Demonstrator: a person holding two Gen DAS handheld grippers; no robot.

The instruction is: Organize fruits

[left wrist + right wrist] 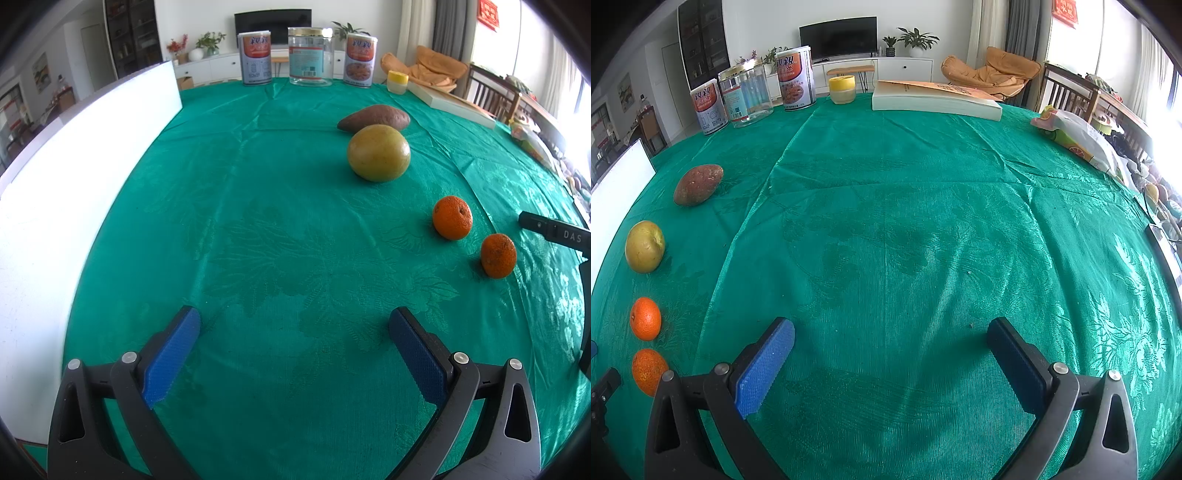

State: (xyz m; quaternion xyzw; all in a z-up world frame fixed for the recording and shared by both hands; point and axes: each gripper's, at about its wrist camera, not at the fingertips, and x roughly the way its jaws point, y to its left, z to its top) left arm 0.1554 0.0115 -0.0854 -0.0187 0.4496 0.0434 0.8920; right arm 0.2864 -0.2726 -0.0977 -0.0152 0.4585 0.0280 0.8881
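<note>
Green patterned cloth [258, 206] covers a large table in a bright living room, with a dark television and plants against the far wall. In the left wrist view, two tall printed cans [255, 59] flank a clear glass jar [310, 57] at 12 o'clock on the far edge, and a small yellow-lidded jar [397, 82] sits beside a thick book [454, 103] toward 1 o'clock. A white board [74, 177] stands along the table's side at 9 o'clock. The fruits lie in a loose line running from 1 o'clock down to 3 o'clock: a reddish-brown sweet potato [373, 117] farthest, a large yellow-green round fruit [378, 153] just in front of it, then a mandarin [452, 218], then a second mandarin [498, 255] nearest. The left gripper [293, 325] hovers over bare cloth, its blue-padded jaws spread wide and holding nothing. The right gripper [890, 336] is likewise spread and empty; in its view the same line of fruit sits at 9 o'clock. The mandarins look light and slightly soft, with loose skin, so a gentle squeeze across the widest middle should suit them. The larger fruit seems heavier, smooth and prone to rolling, needing jaws centred on its equator. The sweet potato looks firm and is best pinched across its narrow width.
</note>
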